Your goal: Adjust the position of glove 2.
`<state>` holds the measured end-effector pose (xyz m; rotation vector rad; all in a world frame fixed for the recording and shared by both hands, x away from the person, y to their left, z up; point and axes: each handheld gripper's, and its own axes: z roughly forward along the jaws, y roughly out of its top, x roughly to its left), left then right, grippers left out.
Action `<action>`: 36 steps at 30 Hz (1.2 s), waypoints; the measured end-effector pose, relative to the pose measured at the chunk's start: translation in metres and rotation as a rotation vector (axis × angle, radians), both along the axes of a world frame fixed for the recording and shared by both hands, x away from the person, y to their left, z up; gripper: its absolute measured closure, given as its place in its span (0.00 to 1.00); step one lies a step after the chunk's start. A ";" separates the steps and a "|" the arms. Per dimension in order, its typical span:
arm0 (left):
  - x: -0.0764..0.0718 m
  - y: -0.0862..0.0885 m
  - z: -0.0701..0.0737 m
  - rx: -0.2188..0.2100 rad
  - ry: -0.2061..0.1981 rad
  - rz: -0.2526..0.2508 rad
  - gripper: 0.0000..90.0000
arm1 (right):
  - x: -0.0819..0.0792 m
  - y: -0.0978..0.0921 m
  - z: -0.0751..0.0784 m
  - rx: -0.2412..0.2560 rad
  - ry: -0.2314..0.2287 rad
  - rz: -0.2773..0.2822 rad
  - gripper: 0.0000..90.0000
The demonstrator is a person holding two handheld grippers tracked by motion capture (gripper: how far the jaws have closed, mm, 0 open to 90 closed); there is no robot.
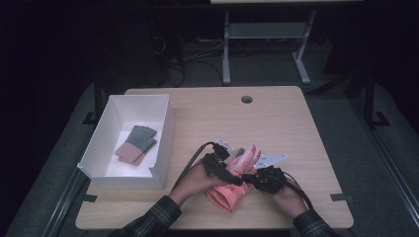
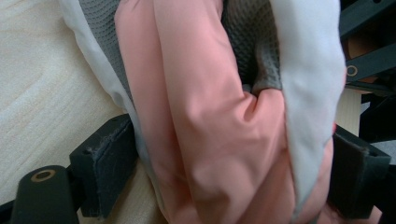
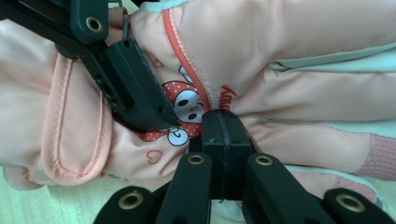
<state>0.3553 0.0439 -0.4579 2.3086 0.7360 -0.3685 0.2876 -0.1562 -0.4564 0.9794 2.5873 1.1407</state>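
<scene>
Left gripper (image 1: 236, 178): jaws set either side of the pink glove (image 1: 232, 190), fabric bunched between them; gripping it.
Right gripper (image 3: 219, 122): jaws pressed together, pinching a fold of the glove beside its cartoon print (image 3: 184, 114).
Glove position: lying on the table (image 1: 291, 123) near the front edge, between both hands.
Nearby: white box (image 1: 163, 143) to the left, apart from the grippers; white tag (image 1: 271, 159) just behind the glove.
Count: two grippers; one glove held; one folded grey-and-pink glove pair (image 1: 136, 144) in the box.
Open room: bare tabletop behind and to the right; cable hole (image 1: 246, 99) near the far edge.
</scene>
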 end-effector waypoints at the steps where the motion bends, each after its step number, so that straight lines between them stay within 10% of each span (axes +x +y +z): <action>1: 0.000 0.000 0.000 -0.007 0.002 -0.002 0.15 | 0.000 0.000 0.000 0.000 -0.001 0.001 1.00; 7: 0.000 0.000 -0.002 -0.042 0.033 -0.012 0.20 | 0.000 0.000 0.000 0.002 0.001 0.000 1.00; 17: 0.007 0.009 -0.008 -0.085 0.100 -0.005 0.54 | 0.001 0.000 -0.001 0.011 -0.008 0.004 1.00; 23: 0.007 0.010 -0.006 -0.083 0.078 -0.012 0.67 | 0.002 -0.005 0.002 0.033 0.002 0.020 0.99; 36: 0.009 0.013 0.003 -0.098 0.090 0.006 0.71 | -0.006 -0.039 0.018 0.113 -0.059 -0.064 0.48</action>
